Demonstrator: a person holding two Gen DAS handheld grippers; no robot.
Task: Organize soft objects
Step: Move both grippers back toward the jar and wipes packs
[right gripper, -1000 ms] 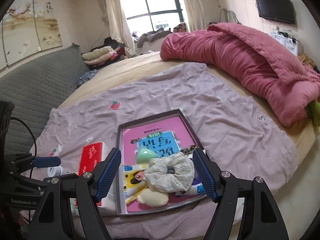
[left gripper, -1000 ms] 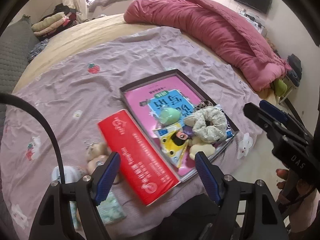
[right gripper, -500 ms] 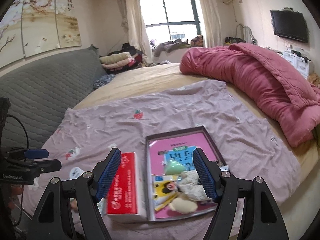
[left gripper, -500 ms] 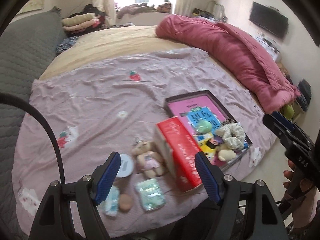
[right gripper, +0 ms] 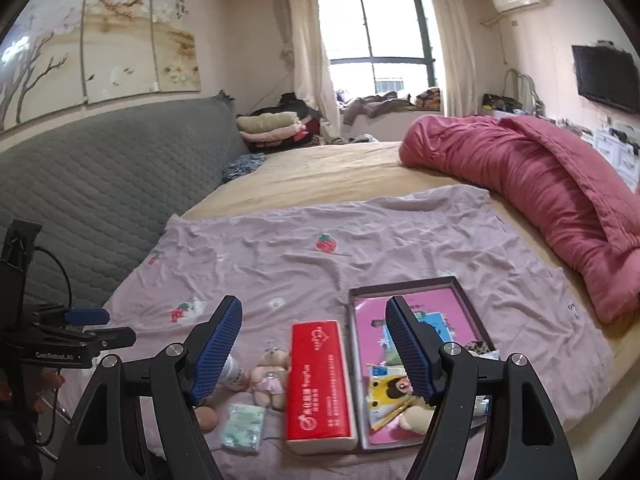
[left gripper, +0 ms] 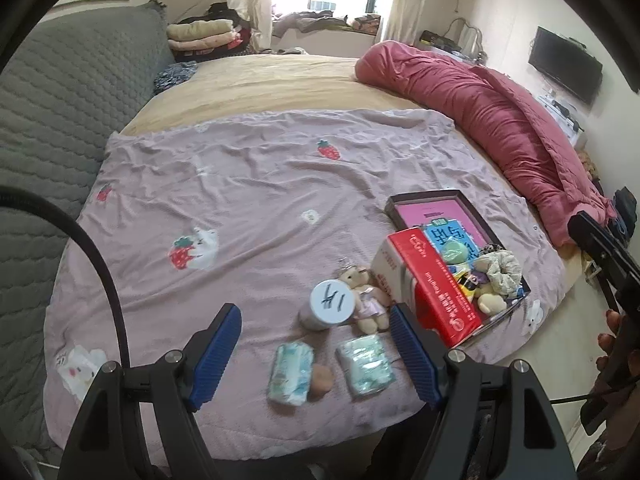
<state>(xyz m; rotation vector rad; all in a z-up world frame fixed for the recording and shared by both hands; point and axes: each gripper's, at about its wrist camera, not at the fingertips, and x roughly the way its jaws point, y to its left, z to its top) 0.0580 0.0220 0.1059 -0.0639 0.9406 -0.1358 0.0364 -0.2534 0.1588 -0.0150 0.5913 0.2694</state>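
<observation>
On the bed (left gripper: 256, 80), a wrinkled lilac sheet (left gripper: 260, 184) printed with strawberries carries all the items, gathered near its front edge. A shallow dark-rimmed tray (left gripper: 424, 197) lies at the right, lined with a pink picture book (left gripper: 436, 214). Inside it are a frilly scrunchie (left gripper: 505, 271), a pale green soft piece (left gripper: 454, 251) and a cream plush piece (left gripper: 491, 302), crowded at the near end. A red carton (left gripper: 434, 284) lies along the tray's left side, touching it.

Left of the carton, a small teddy bear (left gripper: 366, 294) in a pink dress lies on the sheet, just beside a white jar (left gripper: 331, 306) with a marked lid. Nearer the front edge lie two wrapped tissue packs (left gripper: 291, 372) (left gripper: 366, 364), with a small peach-coloured round piece (left gripper: 321, 377) between them.

The left gripper (left gripper: 316, 354) hovers above these loose items, its blue-padded fingers (left gripper: 216, 350) spread wide with nothing between them. The right gripper (right gripper: 314, 350) is held above the carton and tray, its fingers (right gripper: 214, 346) likewise spread and empty. In the right wrist view the left gripper appears at the far left edge; in the left wrist view the right gripper shows at the right edge, with part of a hand (left gripper: 610, 350) on it.

A rolled pink quilt (left gripper: 488, 116) lies along the bed's right side, well apart from the items. A grey quilted headboard (left gripper: 68, 92) stands at the left.
</observation>
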